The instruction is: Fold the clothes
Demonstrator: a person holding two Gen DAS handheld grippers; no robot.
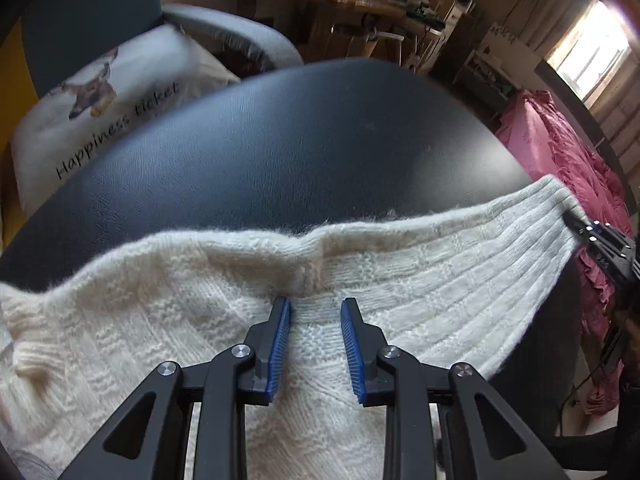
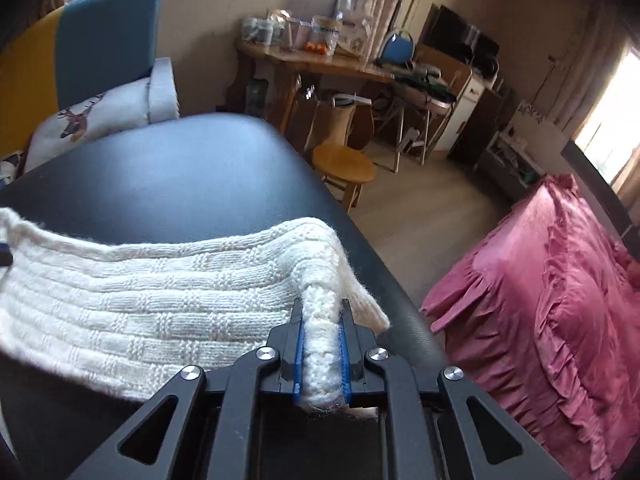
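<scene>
A cream knitted sweater [image 1: 200, 312] lies across the near part of a black padded table [image 1: 300, 140]. My left gripper [image 1: 316, 308] hovers just over the knit near its upper edge, open, with fabric showing between the blue pads. In the right wrist view the same sweater [image 2: 140, 292] stretches leftward, and my right gripper [image 2: 322, 312] is shut on a bunched ribbed edge of it at the table's [image 2: 160, 168] right side. The right gripper [image 1: 600, 240] also shows at the far right of the left wrist view, at the sweater's end.
A printed white cushion [image 1: 112, 96] rests on a blue chair [image 2: 108, 36] beyond the table. A pink ruffled bedspread [image 2: 560, 300] lies to the right. A round wooden stool [image 2: 344, 164] and a cluttered wooden desk [image 2: 320, 60] stand behind.
</scene>
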